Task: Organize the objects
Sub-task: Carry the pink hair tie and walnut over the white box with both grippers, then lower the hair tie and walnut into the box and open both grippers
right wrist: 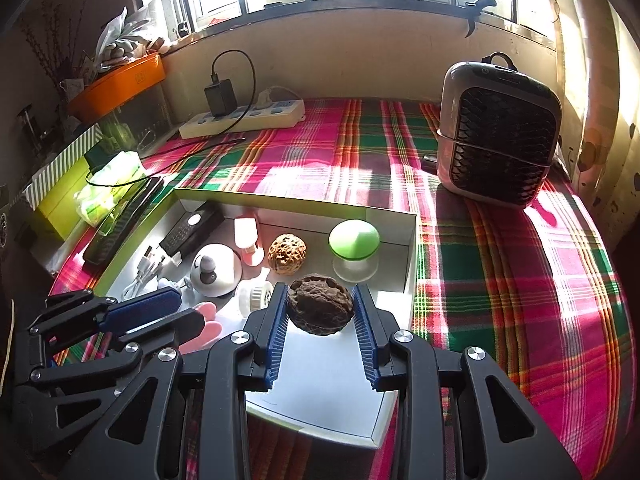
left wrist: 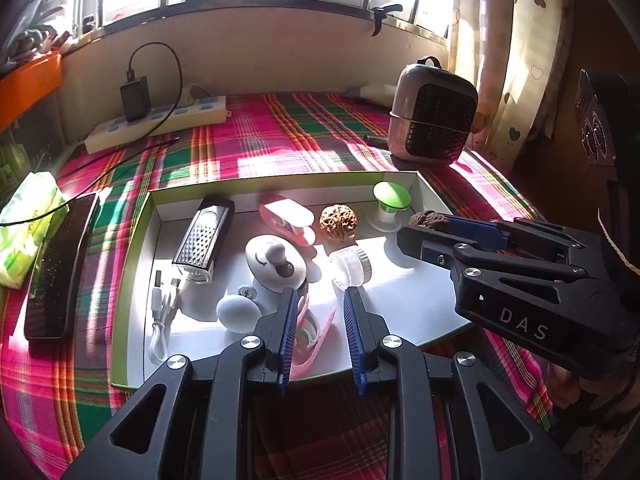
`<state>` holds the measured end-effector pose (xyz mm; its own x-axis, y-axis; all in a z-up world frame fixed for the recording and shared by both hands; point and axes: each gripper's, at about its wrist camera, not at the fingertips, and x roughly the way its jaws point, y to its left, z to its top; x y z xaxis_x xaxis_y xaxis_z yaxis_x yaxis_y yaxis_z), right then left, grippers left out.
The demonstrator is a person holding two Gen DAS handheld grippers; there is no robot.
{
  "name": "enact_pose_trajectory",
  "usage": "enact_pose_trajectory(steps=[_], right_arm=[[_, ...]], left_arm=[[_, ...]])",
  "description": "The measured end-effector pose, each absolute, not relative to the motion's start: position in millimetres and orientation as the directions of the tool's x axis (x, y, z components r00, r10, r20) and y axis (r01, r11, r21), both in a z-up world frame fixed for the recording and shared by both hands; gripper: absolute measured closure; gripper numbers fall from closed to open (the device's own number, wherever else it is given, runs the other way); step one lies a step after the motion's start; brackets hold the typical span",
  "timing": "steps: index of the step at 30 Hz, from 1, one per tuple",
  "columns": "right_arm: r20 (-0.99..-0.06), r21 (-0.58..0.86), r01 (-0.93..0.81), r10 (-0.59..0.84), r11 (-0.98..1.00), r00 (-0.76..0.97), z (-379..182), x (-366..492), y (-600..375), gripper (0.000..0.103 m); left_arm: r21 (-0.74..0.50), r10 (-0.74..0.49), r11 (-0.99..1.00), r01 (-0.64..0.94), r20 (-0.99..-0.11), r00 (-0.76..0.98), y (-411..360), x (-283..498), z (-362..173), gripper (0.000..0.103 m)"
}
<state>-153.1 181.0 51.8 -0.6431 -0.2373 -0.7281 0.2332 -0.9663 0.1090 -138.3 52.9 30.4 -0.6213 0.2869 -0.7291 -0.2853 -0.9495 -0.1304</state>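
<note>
A shallow white box with a green rim (left wrist: 136, 264) (right wrist: 412, 248) lies on the plaid cloth and holds small items. My right gripper (right wrist: 320, 308) is shut on a dark brown walnut (right wrist: 320, 310) and holds it over the box's right part; it shows in the left wrist view (left wrist: 430, 224) with the walnut (left wrist: 430, 216) at its tips. A lighter walnut (left wrist: 338, 223) (right wrist: 287, 254) rests in the box beside a green mushroom-shaped object (left wrist: 390, 204) (right wrist: 354, 246). My left gripper (left wrist: 320, 300) is open and empty above pink tweezers (left wrist: 316, 336) at the box's near edge.
The box also holds a small grater (left wrist: 204, 236), a white cable (left wrist: 162, 320), a round white toy (left wrist: 276, 262), a clear jar (left wrist: 352, 268) and a pink clip (left wrist: 286, 220). A heater (right wrist: 496, 132), a power strip (right wrist: 244, 118), a black case (left wrist: 60, 268) and a tissue pack (left wrist: 24, 232) lie around.
</note>
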Motion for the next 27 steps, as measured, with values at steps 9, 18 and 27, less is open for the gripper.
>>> enact_pose_trajectory(steps=[9, 18, 27], right_arm=[[-0.748, 0.103, 0.240, -0.234, -0.965, -0.621, 42, -165, 178, 0.070], [-0.765, 0.099, 0.247, -0.232, -0.964, -0.600, 33, -173, 177, 0.070], [-0.764, 0.076, 0.264, -0.226, -0.962, -0.604, 32, -175, 172, 0.069]], left_arm=[[-0.126, 0.278, -0.952, -0.278, -0.735, -0.618, 52, -143, 24, 0.081], [-0.129, 0.276, -0.953, -0.273, -0.736, -0.619, 49, -145, 22, 0.081], [-0.128, 0.282, -0.950, -0.284, -0.738, -0.613, 51, -145, 21, 0.081]])
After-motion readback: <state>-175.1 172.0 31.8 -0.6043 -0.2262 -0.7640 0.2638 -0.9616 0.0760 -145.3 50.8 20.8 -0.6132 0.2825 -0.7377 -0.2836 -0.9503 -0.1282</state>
